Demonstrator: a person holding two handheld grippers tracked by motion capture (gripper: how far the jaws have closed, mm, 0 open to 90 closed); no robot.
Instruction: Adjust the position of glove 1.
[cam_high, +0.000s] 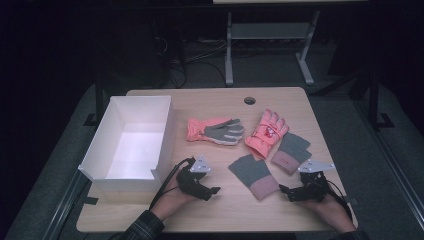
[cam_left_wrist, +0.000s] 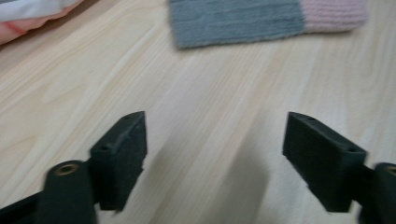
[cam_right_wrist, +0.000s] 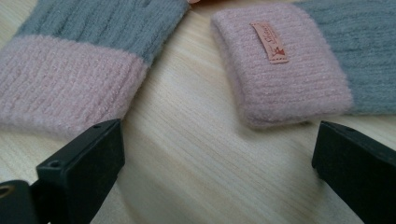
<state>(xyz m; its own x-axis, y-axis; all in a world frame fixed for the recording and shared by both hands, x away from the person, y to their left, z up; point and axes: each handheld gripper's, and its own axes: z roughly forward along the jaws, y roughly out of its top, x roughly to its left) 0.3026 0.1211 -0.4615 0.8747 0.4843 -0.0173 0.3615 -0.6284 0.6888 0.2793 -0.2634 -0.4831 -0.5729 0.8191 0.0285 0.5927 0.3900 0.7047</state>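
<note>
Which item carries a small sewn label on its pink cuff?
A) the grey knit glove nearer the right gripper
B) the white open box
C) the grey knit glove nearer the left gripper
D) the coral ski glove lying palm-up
A: the right gripper view shows the tag on the cuff of that grey knit glove, ahead of the right gripper.

In the right gripper view, both grey-and-pink knitted gloves (cam_right_wrist: 70, 60) (cam_right_wrist: 289, 65) are cut off by the top and side edges. The label (cam_right_wrist: 271, 43) lettering is too small to be read. The orange glove (cam_left_wrist: 32, 16) is blurred and cropped at far left in the left gripper view.

Grey/pink knit gloves (cam_high: 254, 176), coral ski gloves (cam_high: 266, 133), white box (cam_high: 131, 173)
</note>
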